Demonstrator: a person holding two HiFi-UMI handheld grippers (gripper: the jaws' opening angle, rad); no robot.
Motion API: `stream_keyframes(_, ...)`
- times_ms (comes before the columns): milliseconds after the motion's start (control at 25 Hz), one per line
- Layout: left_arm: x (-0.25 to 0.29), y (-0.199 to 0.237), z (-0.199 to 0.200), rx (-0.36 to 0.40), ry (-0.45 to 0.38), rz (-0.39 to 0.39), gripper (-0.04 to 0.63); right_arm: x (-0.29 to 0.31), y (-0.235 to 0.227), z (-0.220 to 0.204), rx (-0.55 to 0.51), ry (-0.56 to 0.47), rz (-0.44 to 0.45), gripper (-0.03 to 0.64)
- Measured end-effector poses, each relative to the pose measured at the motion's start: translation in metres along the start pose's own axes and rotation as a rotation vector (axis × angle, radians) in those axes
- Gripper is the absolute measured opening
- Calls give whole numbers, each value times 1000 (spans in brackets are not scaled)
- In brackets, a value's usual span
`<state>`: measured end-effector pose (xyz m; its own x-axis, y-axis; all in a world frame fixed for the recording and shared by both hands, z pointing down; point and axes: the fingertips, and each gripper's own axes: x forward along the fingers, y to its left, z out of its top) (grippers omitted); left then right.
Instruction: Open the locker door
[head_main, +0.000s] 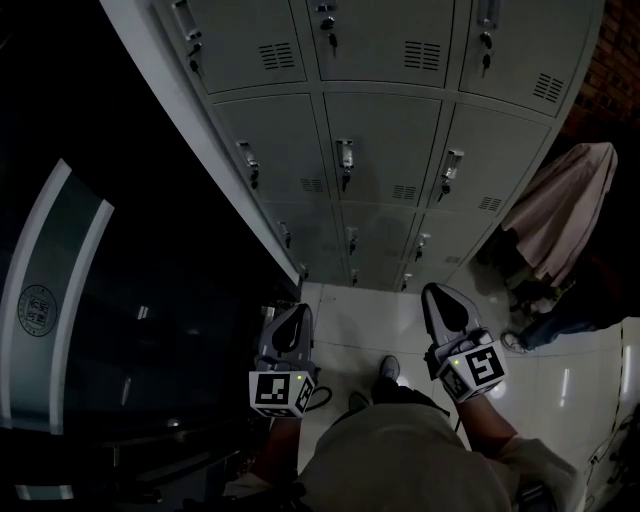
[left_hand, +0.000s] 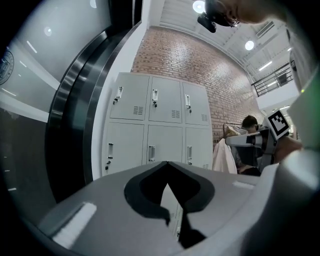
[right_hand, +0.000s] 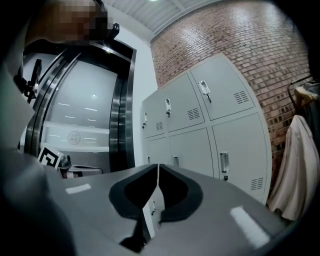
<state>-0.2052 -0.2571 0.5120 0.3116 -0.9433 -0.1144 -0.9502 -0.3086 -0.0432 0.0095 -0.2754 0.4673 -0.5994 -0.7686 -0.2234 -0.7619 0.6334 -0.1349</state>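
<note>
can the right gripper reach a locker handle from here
Probably not yet: the right gripper hangs well short of the lockers, with only bare floor between, so nothing blocks it.

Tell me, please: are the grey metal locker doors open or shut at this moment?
Shut. Every grey metal locker door in view lies flush with its frame, and no door stands ajar in any view.

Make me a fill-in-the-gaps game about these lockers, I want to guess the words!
1. The wall behind the lockers is made of ____.
2. The lockers stand in ____ columns.
3. All the lockers in view are ____, not open.
4. The left gripper has ____ between its jaws.
Missing words: brick; three; shut; nothing.
</note>
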Motion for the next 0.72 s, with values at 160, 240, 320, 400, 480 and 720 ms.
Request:
stream_keyframes(160,32,9,-3,1,-8,1,67,38,-22,-18,-53,32,17,19)
stream_keyframes(240,47,13,-6,-1,-11,10,67,56,-33,-36,-67,83,19,35)
stream_keyframes(320,61,15,-8,-1,-14,18,67,77,-46,-51,-84,73,22,38)
stream_keyframes(400,75,13,-11,6,-16,18,66,98,-61,-70,-88,82,21,39)
stream_keyframes(480,86,11,-17,10,-20,16,67,120,-73,-90,-86,109,22,64)
stream_keyframes(720,97,19,-40,-19,14,34,67,200,-96,-145,-114,182,2,99)
